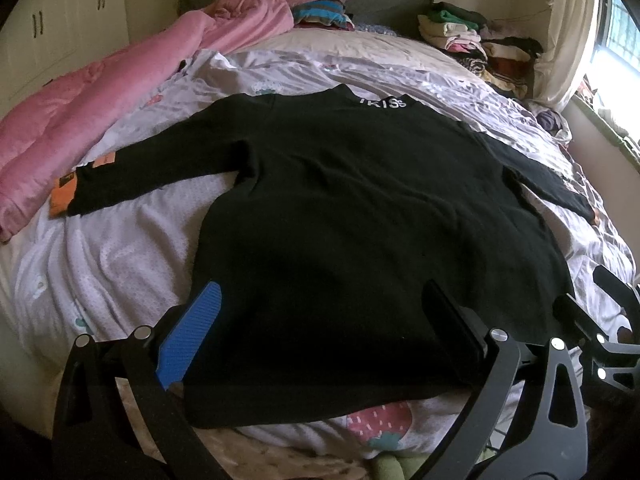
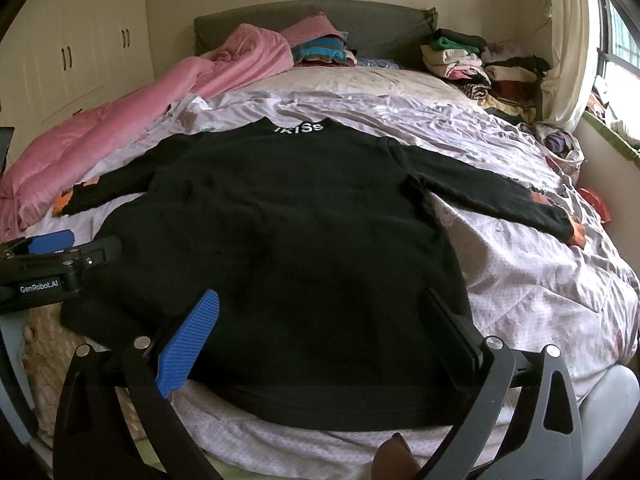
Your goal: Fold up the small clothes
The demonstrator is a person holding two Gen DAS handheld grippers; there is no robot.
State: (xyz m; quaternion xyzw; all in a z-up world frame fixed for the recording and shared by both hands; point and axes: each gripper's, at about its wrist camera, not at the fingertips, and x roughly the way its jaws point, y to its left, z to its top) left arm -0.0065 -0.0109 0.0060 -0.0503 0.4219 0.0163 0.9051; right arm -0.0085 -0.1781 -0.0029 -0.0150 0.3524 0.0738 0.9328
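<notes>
A black long-sleeved sweater lies spread flat on the bed, its collar with white letters at the far end and both sleeves stretched out sideways. The sleeves end in orange cuffs. My left gripper is open over the sweater's near left hem, nothing between its fingers. My right gripper is open too, over the near middle and right of the same sweater. Each gripper shows at the edge of the other's view: left gripper, right gripper.
A pink quilt runs along the bed's left side. Stacks of folded clothes and a striped pile sit by the grey headboard. A wardrobe stands on the left, a window on the right.
</notes>
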